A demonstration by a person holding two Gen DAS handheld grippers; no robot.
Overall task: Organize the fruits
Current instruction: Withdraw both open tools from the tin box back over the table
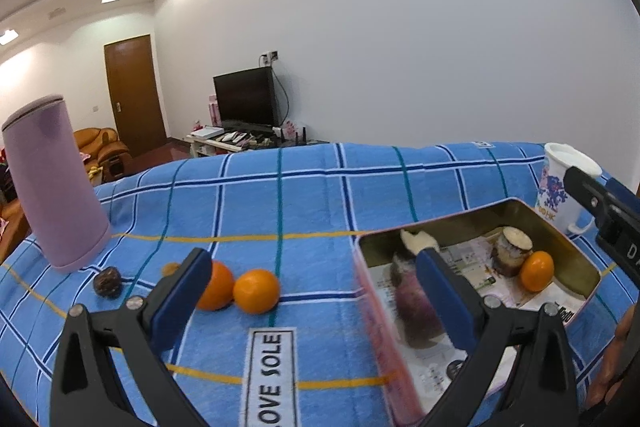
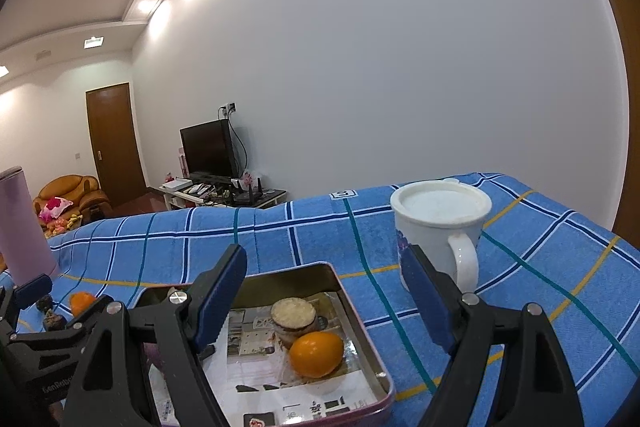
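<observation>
Nearest your left gripper, its blue-padded fingers stand wide apart and hold nothing. Two oranges lie touching on the blue checked cloth just past the left finger, one partly hidden behind that pad, the other in the gap between the fingers. A dark round fruit sits outside the left finger, near the base of a lilac tumbler. The metal tin lies under and beyond the right finger; in it are a purple-and-white piece behind that pad, a cut round piece and a third orange touching it. Your right gripper also stands wide and empty over the same tin; its orange rests between the fingers, nearer the left one. A white mug stands just behind the right finger.
</observation>
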